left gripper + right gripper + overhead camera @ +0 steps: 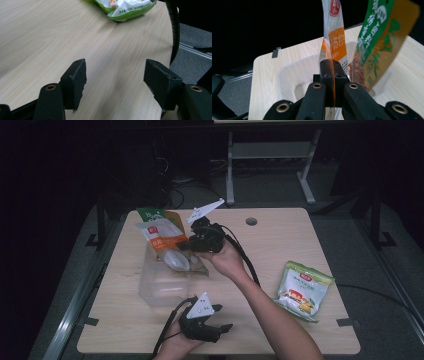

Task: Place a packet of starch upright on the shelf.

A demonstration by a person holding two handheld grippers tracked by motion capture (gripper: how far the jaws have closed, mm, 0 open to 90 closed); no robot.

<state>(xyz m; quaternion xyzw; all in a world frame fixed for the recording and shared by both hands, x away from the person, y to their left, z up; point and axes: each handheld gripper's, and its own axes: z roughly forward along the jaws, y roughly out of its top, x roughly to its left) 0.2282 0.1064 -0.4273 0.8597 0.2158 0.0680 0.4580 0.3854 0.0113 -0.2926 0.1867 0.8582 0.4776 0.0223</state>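
The right gripper is clamped on the edge of an orange-and-white packet, held upright over a clear plastic box on the table. A green-and-brown packet stands just beside it, its lower end hidden behind the jaws. The left gripper has its jaws apart, holding nothing, above bare tabletop. A green snack bag lies farther off, cut off at the frame's top.

The high view looks forward and down over the whole worktop; each claw camera sits close, sharing its wooden surface.
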